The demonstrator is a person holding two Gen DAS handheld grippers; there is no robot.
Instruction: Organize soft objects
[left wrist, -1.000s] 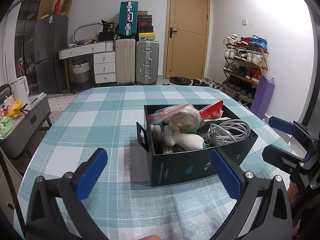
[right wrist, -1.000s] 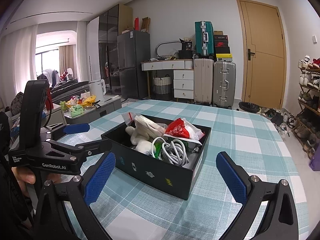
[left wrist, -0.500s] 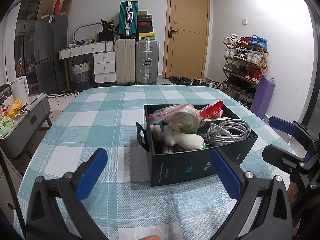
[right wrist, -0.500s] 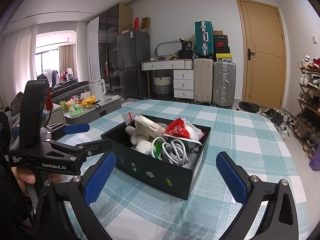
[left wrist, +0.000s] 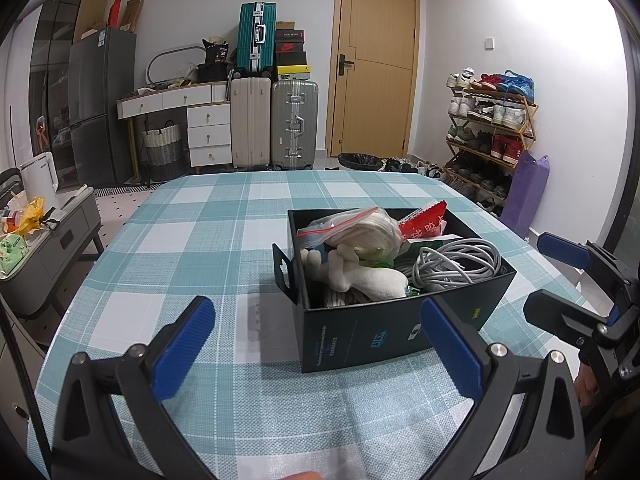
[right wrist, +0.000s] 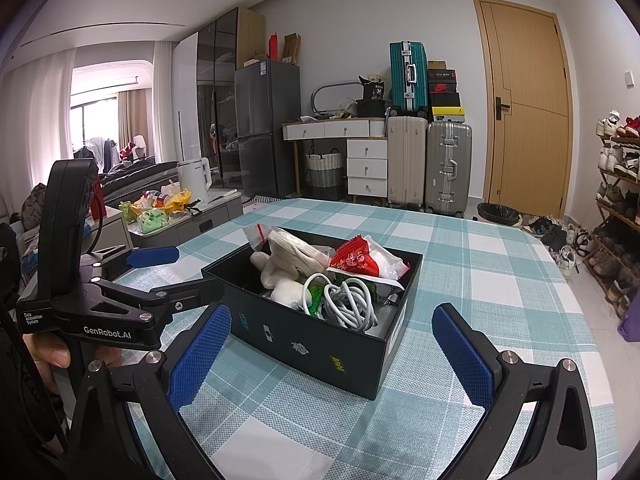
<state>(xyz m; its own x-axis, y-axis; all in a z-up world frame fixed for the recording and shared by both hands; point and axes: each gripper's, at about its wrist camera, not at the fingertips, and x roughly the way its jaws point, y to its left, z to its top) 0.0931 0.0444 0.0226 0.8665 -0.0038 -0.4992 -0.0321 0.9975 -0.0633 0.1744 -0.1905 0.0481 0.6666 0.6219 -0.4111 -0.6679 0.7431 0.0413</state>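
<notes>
A black open box (left wrist: 360,328) (right wrist: 304,340) stands on the teal checked tablecloth. Inside lie a white plush toy (left wrist: 360,276) (right wrist: 280,268), a zip bag of white cloth (left wrist: 360,228) (right wrist: 296,248), a red snack packet (left wrist: 424,224) (right wrist: 354,260) and a coiled grey cable (left wrist: 460,260) (right wrist: 348,300). My left gripper (left wrist: 320,344) hovers open just in front of the box, nothing between its blue pads. My right gripper (right wrist: 332,356) is open too, at the box's near right corner. Each gripper shows in the other's view: the right gripper (left wrist: 568,280) at the right edge, the left gripper (right wrist: 160,276) at the left edge.
The round table (left wrist: 224,240) has bare cloth left of and behind the box. Beyond it stand suitcases (left wrist: 294,124), a white drawer desk (left wrist: 200,120), a fridge (left wrist: 100,100), a wooden door (left wrist: 376,60), a shoe rack (left wrist: 488,136) and a low grey cabinet (left wrist: 40,256) at left.
</notes>
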